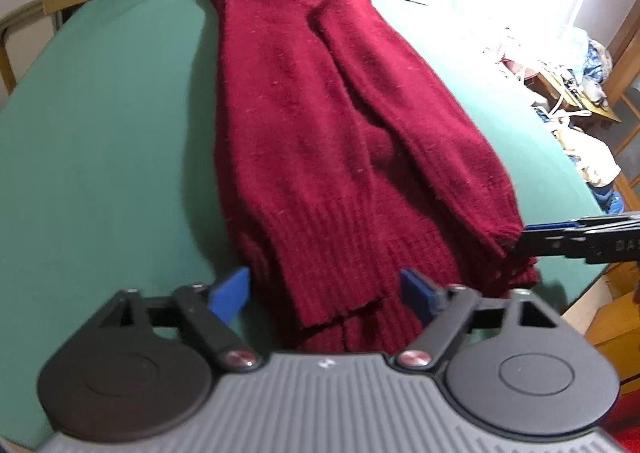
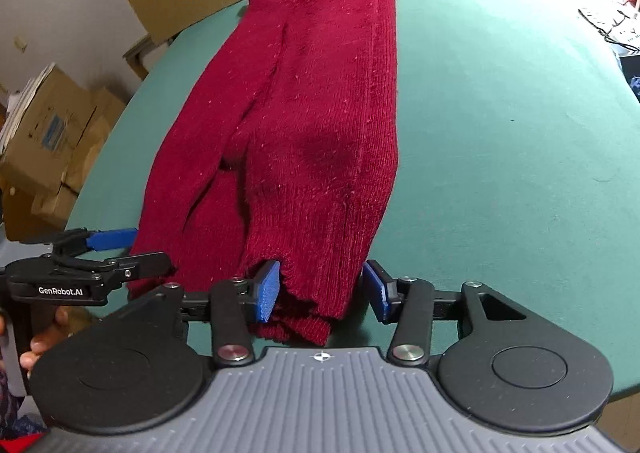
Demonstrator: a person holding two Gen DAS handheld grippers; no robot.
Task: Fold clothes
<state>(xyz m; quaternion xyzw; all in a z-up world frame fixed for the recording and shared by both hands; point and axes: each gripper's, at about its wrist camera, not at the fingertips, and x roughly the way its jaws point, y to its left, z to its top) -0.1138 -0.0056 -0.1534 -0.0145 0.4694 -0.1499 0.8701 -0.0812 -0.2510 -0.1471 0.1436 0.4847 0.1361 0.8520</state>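
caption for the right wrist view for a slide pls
Open right gripper straddles the ribbed hem of a red sweater on the green table, left gripper alongside.

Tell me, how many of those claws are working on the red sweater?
2. The left claw straddles the red sweater at its ribbed hem; the right claw straddles the hem beside it. Both stand open.

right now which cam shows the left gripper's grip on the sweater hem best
The left wrist view: the left gripper stands open with its blue pads on either side of the ribbed hem of the red sweater. The right wrist view shows that gripper only from the side at the sweater's left edge, its gap hard to read.
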